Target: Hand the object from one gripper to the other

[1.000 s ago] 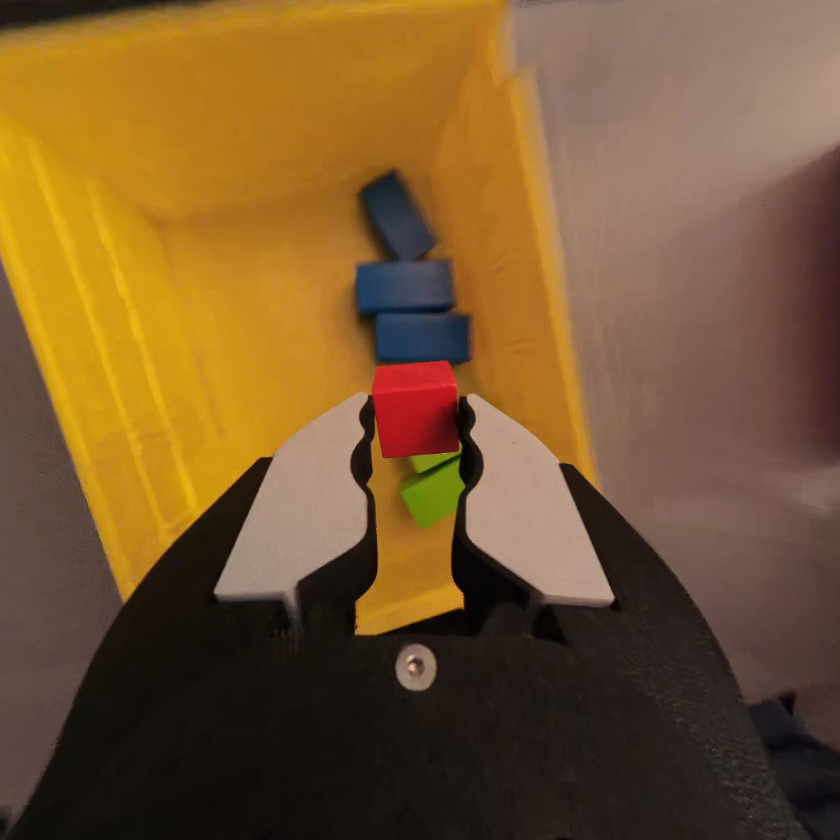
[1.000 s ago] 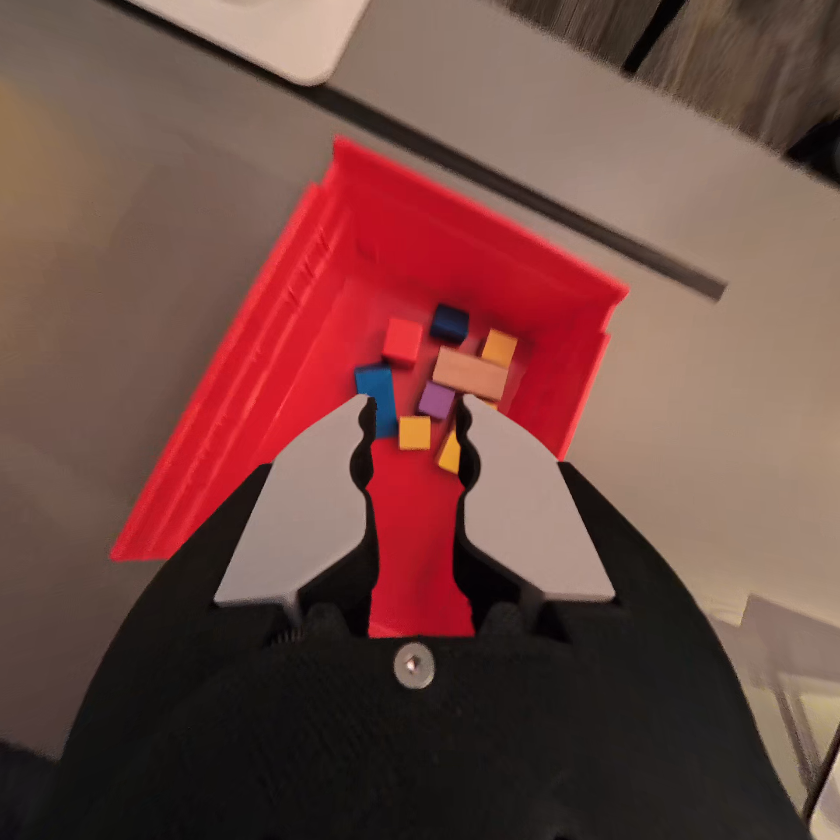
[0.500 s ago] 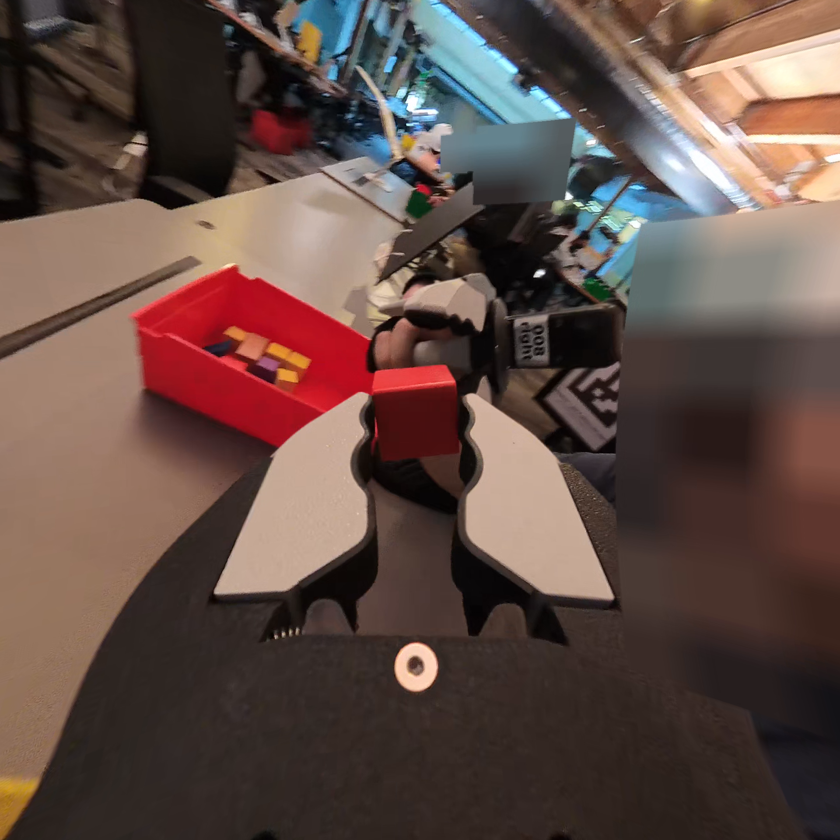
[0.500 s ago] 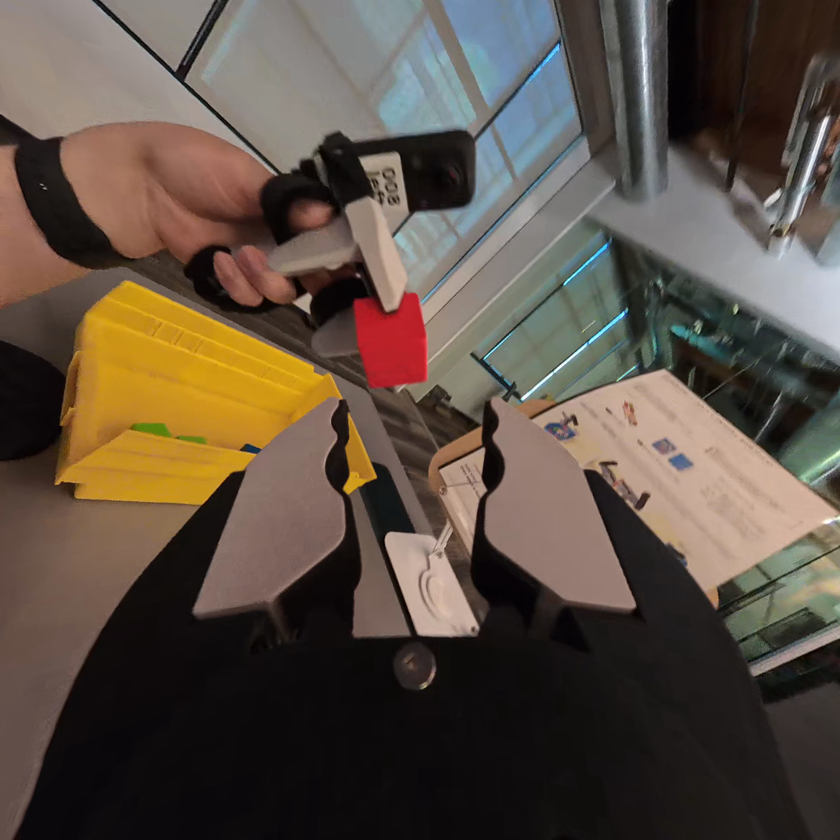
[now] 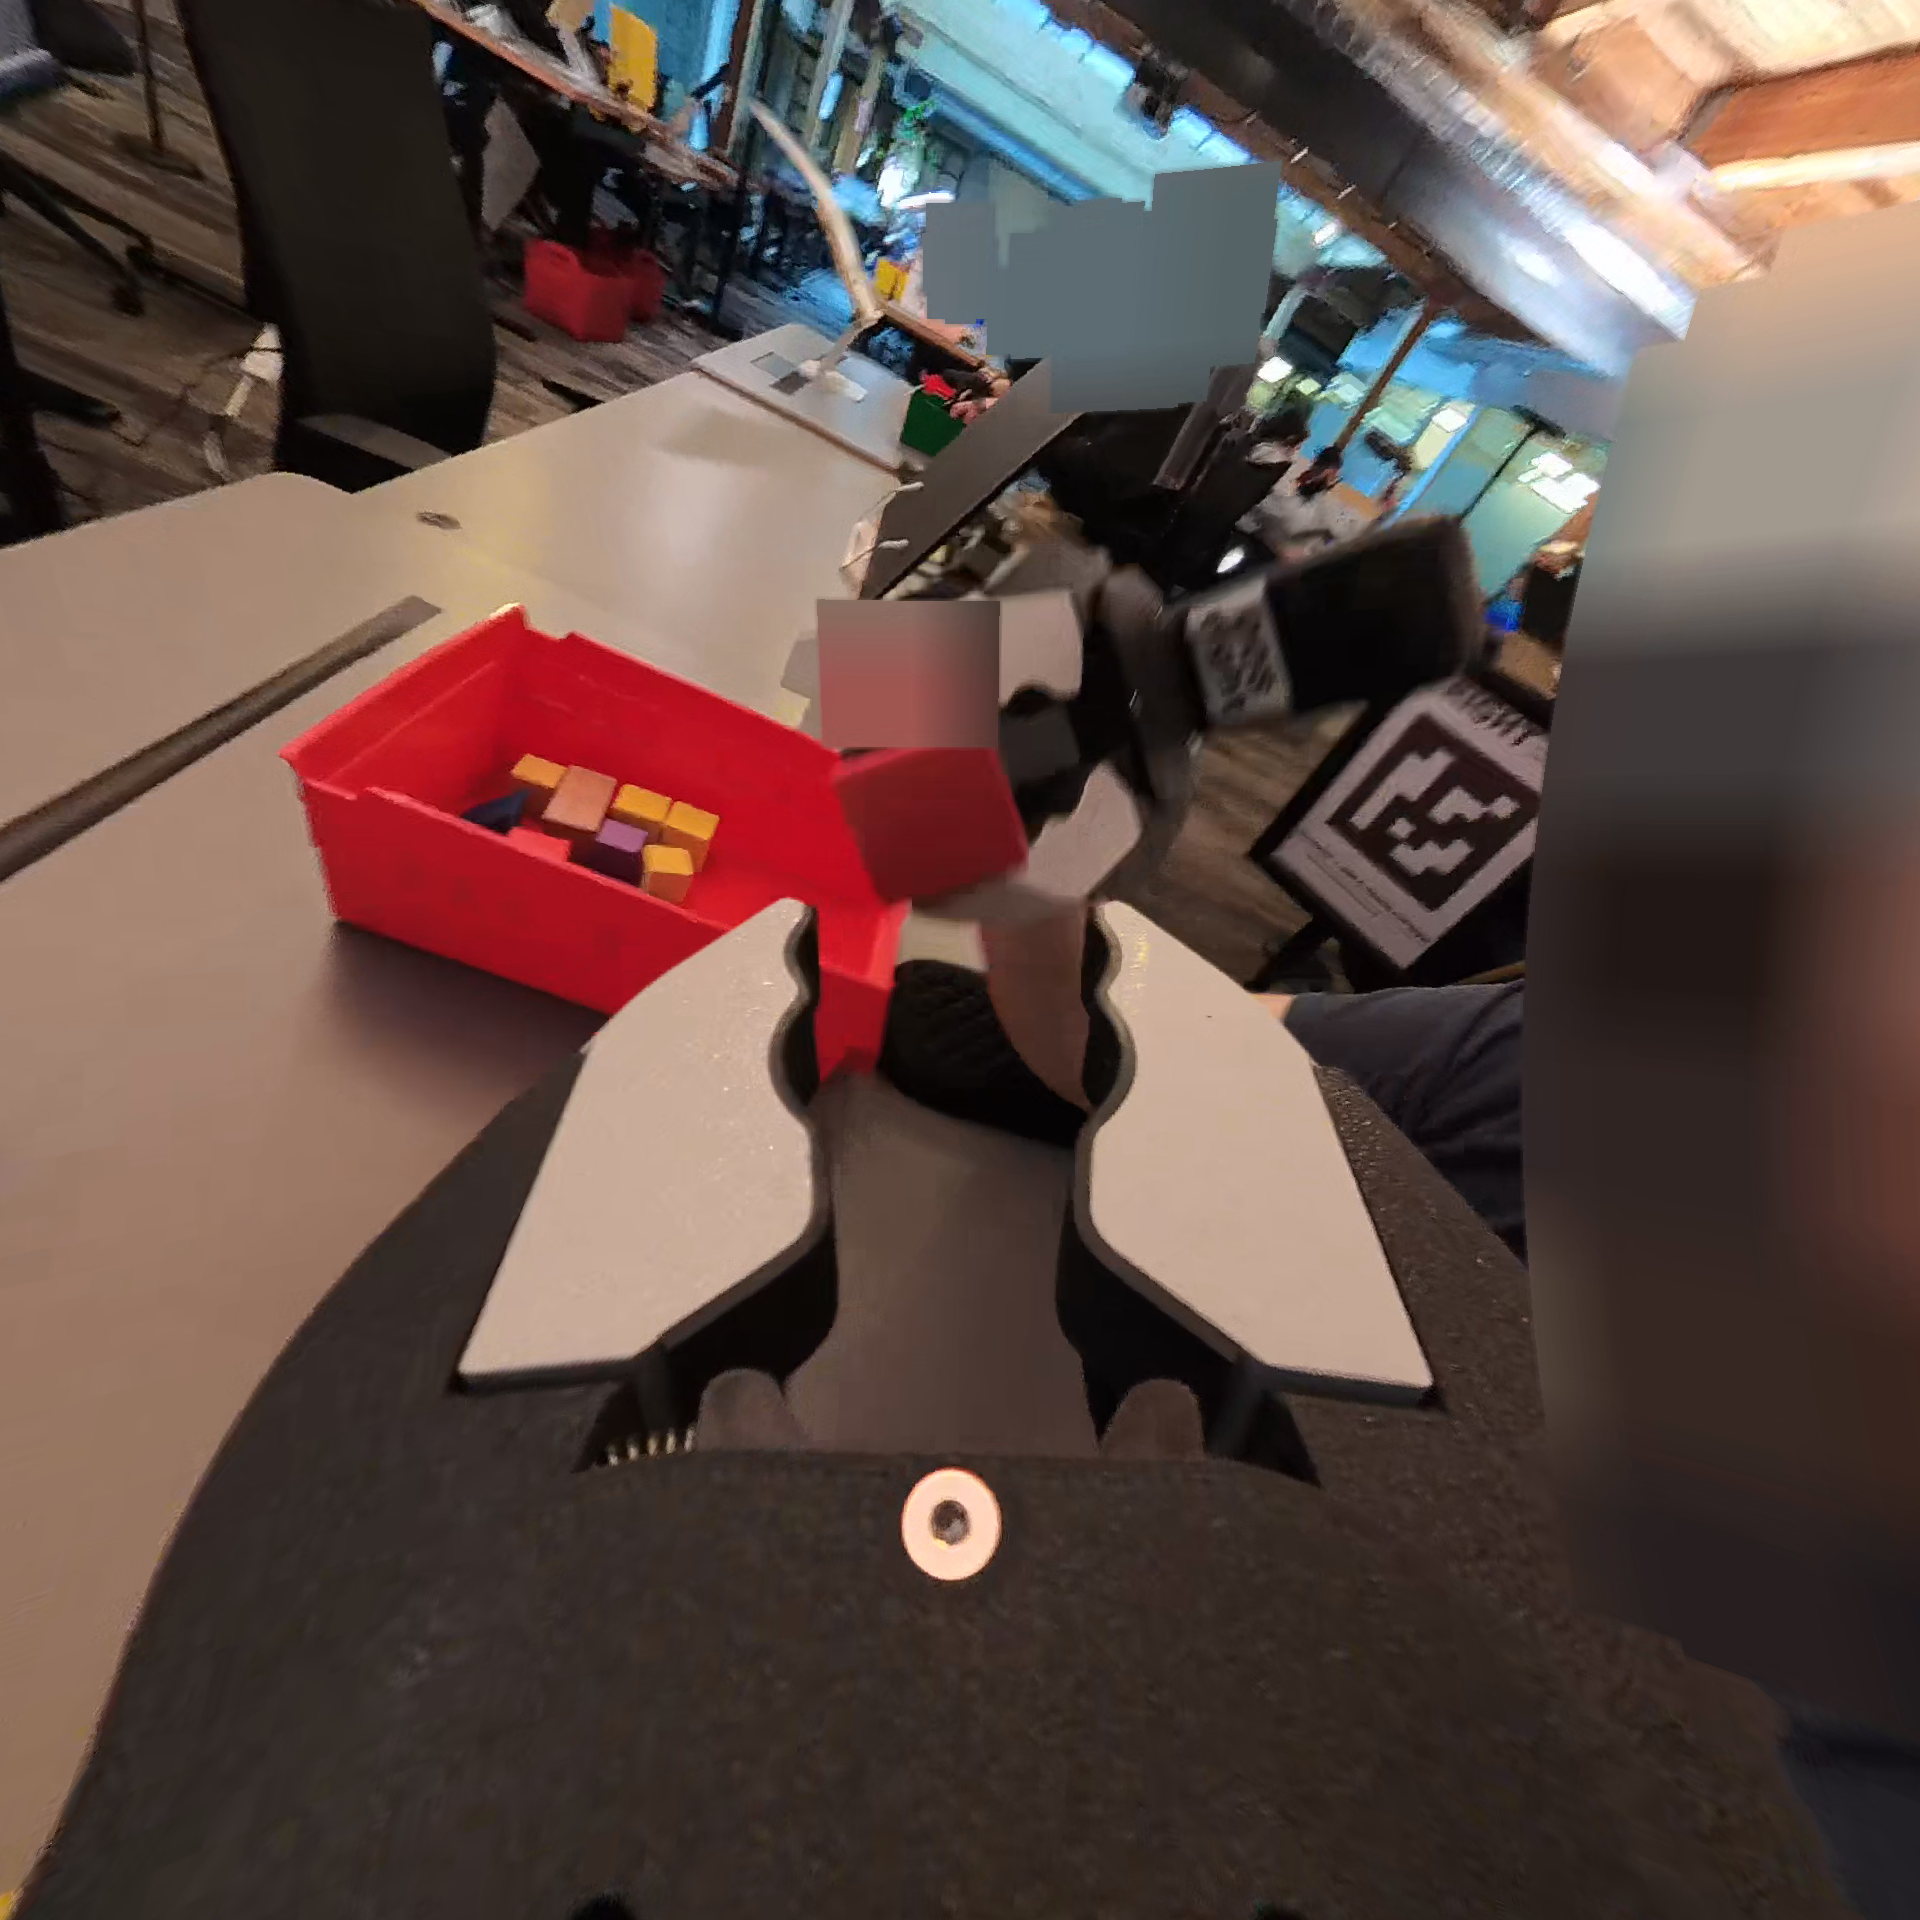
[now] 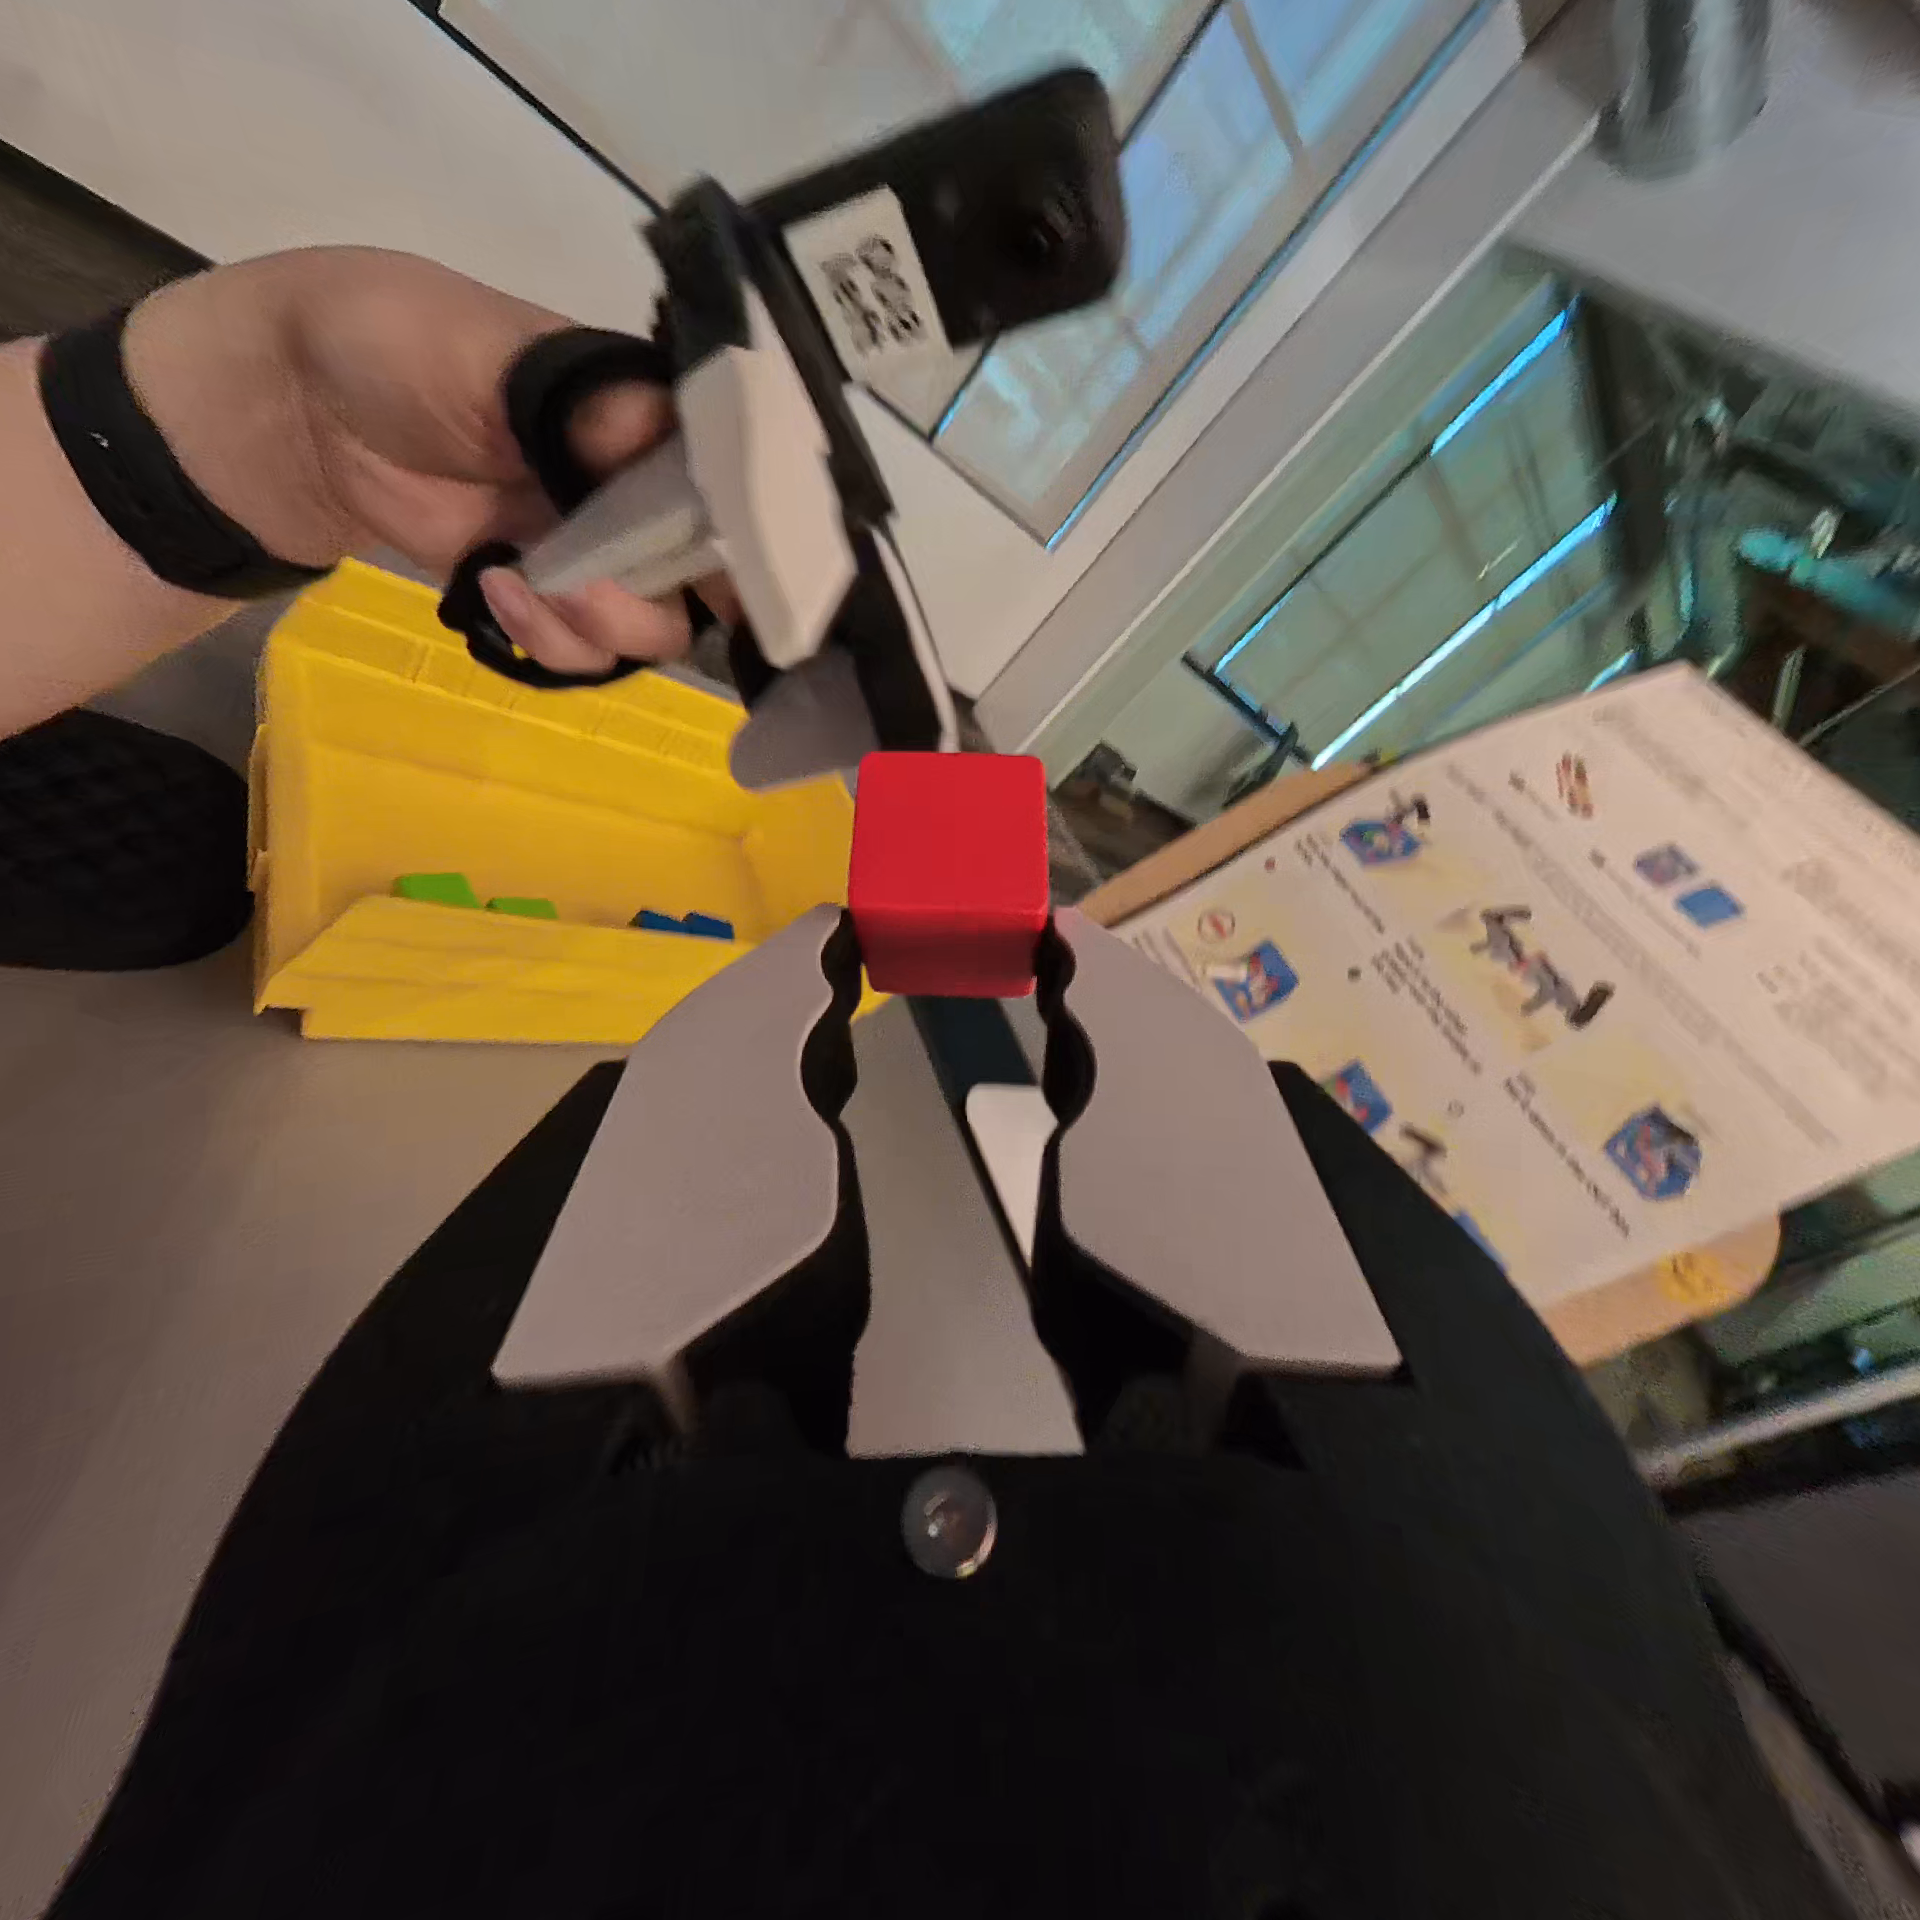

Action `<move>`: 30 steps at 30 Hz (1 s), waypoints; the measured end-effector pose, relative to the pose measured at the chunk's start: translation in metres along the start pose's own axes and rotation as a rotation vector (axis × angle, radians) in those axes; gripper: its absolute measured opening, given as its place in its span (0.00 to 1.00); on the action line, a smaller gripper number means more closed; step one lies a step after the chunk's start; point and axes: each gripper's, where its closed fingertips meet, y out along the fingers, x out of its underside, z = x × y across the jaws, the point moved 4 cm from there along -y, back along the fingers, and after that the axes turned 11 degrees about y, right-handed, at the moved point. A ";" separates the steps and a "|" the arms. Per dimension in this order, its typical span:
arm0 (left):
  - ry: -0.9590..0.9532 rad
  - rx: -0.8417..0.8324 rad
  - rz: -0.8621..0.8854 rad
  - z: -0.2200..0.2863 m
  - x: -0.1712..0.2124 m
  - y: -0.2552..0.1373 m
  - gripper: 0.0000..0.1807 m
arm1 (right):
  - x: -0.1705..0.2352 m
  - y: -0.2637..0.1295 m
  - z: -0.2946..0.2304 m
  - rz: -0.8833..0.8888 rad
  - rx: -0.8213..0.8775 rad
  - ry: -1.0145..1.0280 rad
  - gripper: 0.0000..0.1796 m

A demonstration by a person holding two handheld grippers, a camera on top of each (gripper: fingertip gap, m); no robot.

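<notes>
A red cube (image 6: pixel 945 873) sits clamped between the tips of my right gripper (image 6: pixel 945 940), held in the air above the table. In the left wrist view the same cube (image 5: pixel 930 826) shows ahead, held by the right gripper's fingers (image 5: pixel 1081 831). My left gripper (image 5: pixel 951 935) is open and empty, its fingers spread just short of the cube. In the right wrist view the left gripper (image 6: pixel 821 717) is up and to the left of the cube, held by a hand (image 6: pixel 343 416), its jaws apart and off the cube.
A red bin (image 5: pixel 416 831) with several small coloured blocks stands on the grey table (image 5: pixel 208 1039) to the left. A yellow bin (image 6: pixel 499 790) with green and blue blocks lies behind. An illustrated sheet on a board (image 6: pixel 1507 987) is at the right. A marker board (image 5: pixel 1423 821) stands off the table.
The red cube has passed from my left gripper to my right. The right gripper closed on it; the left gripper opened and drew back slightly.
</notes>
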 end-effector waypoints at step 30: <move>0.054 -0.150 -0.065 -0.001 0.000 -0.038 0.20 | 0.311 -0.198 0.052 -1.792 0.363 1.041 0.19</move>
